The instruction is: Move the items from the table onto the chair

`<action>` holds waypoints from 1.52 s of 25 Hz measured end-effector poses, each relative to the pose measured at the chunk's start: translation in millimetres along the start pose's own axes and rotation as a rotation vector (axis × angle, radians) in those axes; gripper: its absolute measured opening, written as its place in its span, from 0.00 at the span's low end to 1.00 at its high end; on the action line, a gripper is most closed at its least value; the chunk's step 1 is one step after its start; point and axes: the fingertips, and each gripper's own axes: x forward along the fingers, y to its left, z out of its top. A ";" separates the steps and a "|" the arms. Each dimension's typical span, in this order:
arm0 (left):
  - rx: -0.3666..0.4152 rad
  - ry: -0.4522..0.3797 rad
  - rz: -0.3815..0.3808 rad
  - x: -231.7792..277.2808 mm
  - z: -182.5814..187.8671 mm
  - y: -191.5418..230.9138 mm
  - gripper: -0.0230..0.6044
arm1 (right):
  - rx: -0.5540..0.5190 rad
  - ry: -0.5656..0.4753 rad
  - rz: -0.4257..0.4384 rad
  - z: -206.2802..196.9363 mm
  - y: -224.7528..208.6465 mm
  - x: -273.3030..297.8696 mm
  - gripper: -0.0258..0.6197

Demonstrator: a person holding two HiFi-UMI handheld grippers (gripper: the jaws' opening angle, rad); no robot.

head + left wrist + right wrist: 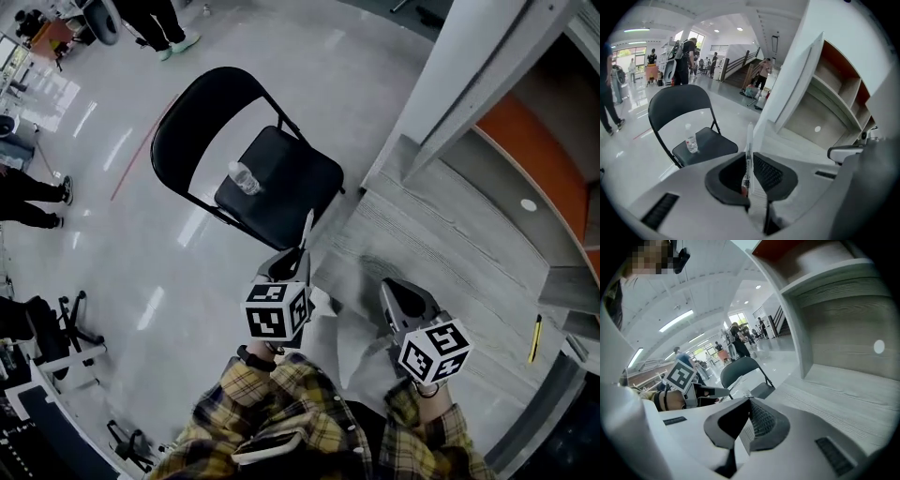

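Tabletop (450, 234), pen (749, 145) base hidden between fingers (774, 174)

left gripper (291, 262): jaws clamped on a thin pen (307, 232). right gripper (398, 292): jaws closed, empty. plaid sleeves (281, 403) side by side.

Blk chair (292, 184), yellow-plaid sleeves (281, 414) (grey woodgrain table (441, 239)).

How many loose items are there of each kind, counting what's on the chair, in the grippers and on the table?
1 clear plastic bottle, standing on the black folding chair
1 slim white pen-like stick, clamped in the left gripper
1 slim yellow pen-like stick, lying on the grey wood-grain table
Total: 3
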 end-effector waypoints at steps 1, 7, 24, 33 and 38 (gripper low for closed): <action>-0.009 0.007 0.008 3.8 -2.5 14.3 0.12 | -0.006 0.011 0.012 0.7 7.5 13.3 0.07; -0.090 0.045 0.059 46.8 -25.3 91.8 0.12 | -0.080 0.081 0.110 3.5 44.8 97.6 0.07; -0.257 0.188 0.124 222.5 -130.6 227.6 0.12 | -0.050 0.197 0.217 -6.6 47.0 250.7 0.07; -0.240 0.280 0.159 282.6 -161.7 258.6 0.12 | -0.005 0.211 0.197 -9.9 36.3 258.3 0.07; -0.260 0.321 0.154 291.8 -169.5 258.7 0.12 | -0.011 0.216 0.201 -10.3 41.2 257.4 0.07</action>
